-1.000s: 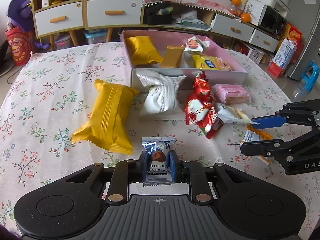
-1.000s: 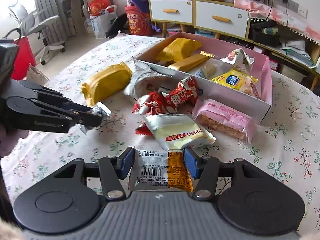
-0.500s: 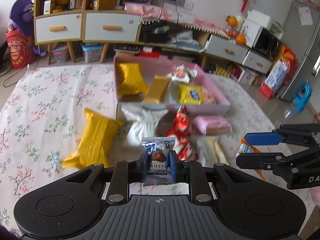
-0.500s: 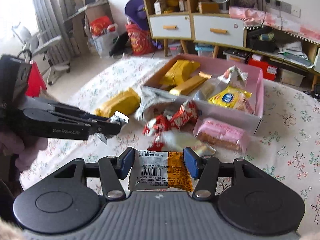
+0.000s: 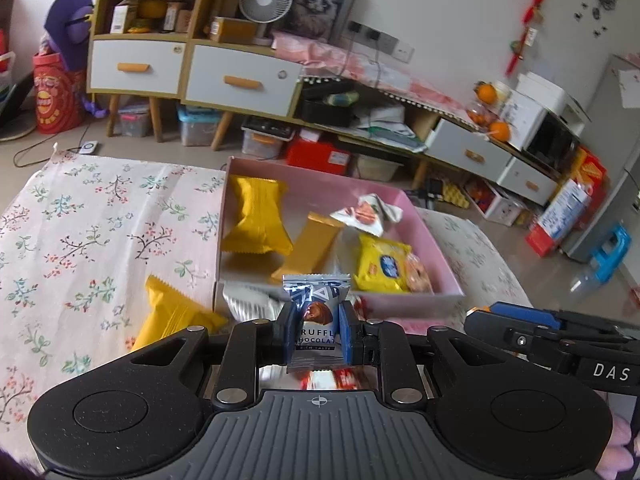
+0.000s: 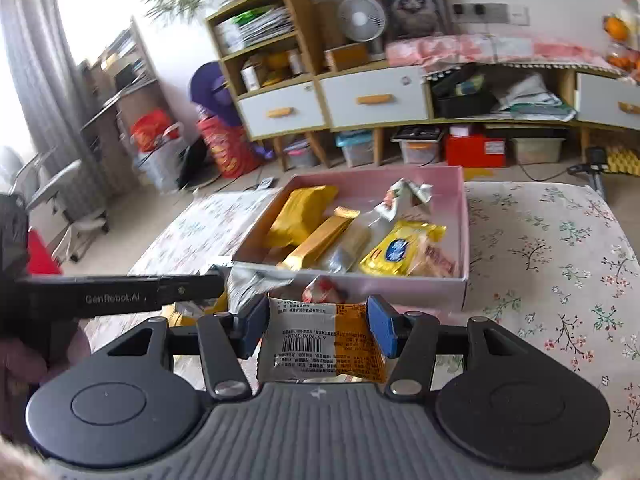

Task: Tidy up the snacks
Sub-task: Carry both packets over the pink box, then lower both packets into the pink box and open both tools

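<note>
My left gripper (image 5: 317, 334) is shut on a silver-blue truffle chocolate packet (image 5: 316, 320), held in the air just short of the pink box (image 5: 344, 190). My right gripper (image 6: 318, 328) is shut on a white-and-orange snack packet (image 6: 320, 346), also raised before the same box (image 6: 464, 216). The box holds several snacks: a yellow pillow pack (image 5: 256, 216), a gold bar (image 5: 310, 246) and a yellow biscuit bag (image 5: 380, 266). The right gripper's fingers (image 5: 520, 320) show at the right of the left wrist view; the left gripper's fingers (image 6: 120, 292) show at the left of the right wrist view.
A floral tablecloth (image 5: 88, 232) covers the table. A yellow pack (image 5: 172, 312), a white-silver bag (image 5: 248, 304) and a red wrapper (image 6: 324, 290) lie in front of the box. Cabinets with drawers (image 5: 224, 74) and floor clutter stand beyond the table.
Both grippers have risen from the table with their packets and moved toward the pink box. The loose snacks on the table now lie mostly below the views.
</note>
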Tool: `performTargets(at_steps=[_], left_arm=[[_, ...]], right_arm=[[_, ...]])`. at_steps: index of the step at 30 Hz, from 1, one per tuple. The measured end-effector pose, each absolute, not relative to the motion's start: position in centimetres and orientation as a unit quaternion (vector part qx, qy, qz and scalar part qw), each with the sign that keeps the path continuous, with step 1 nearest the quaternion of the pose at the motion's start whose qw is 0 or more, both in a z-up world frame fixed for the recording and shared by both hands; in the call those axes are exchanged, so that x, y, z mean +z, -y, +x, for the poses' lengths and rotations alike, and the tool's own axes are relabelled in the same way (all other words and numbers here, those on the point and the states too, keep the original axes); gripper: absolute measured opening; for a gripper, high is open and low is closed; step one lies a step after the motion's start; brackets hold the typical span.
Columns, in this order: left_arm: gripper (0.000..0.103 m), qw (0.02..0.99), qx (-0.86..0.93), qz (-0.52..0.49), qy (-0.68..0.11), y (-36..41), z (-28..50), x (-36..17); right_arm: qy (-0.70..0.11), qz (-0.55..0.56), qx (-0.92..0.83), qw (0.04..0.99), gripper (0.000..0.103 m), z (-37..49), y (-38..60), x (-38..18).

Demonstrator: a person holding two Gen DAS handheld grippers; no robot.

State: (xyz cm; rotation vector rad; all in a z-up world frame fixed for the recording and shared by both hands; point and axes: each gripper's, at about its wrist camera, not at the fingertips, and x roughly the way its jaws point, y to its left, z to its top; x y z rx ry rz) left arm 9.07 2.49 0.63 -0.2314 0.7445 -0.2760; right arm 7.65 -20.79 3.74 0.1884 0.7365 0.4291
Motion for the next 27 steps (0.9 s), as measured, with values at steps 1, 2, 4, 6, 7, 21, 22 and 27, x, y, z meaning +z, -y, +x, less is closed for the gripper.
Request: performTargets(at_steps=[1, 2, 4, 6, 7, 21, 22, 27], left_arm=[[0.019, 0.916, -0.128, -0.113, -0.362, -2.4, 9.7, 0.4], [0.019, 0.916, -0.121, -0.116, -0.363, -2.3, 10.4, 0.3], [0.019, 0.916, -0.112, -0.127, -0.363, -2.4, 11.3, 0.2], [0.019, 0.918, -0.101, -0.133, -0.36, -2.4, 12.5, 0.1], [0.019, 0.918, -0.097, -0.135, -0.359, -2.4, 12.9, 0.0], [0.019, 0.92, -0.067, -0.108, -0.37, -2.0, 17.6, -2.7], [0.019, 0.92, -0.066, -0.107, -0.372, -1.9, 17.8, -3.0], [0.019, 0.919, -0.063, -0.1, -0.376, -1.6, 18.1, -3.6]], right_arm=[[-0.355, 0.094, 0.199, 0.909, 0.051, 8.1, 20.8, 3.6], [-0.352, 0.095, 0.191, 0.911, 0.051, 8.4, 20.8, 3.5], [-0.348, 0.096, 0.175, 0.916, 0.051, 9.3, 20.8, 3.4], [-0.341, 0.108, 0.16, 0.92, 0.052, 10.1, 20.9, 3.3], [-0.339, 0.117, 0.154, 0.921, 0.052, 10.4, 21.0, 3.2], [-0.323, 0.155, 0.082, 0.93, 0.052, 14.5, 20.0, 0.6], [-0.324, 0.16, 0.076, 0.929, 0.052, 14.8, 20.2, 0.4], [-0.329, 0.186, 0.055, 0.924, 0.053, 15.2, 21.0, -0.4]])
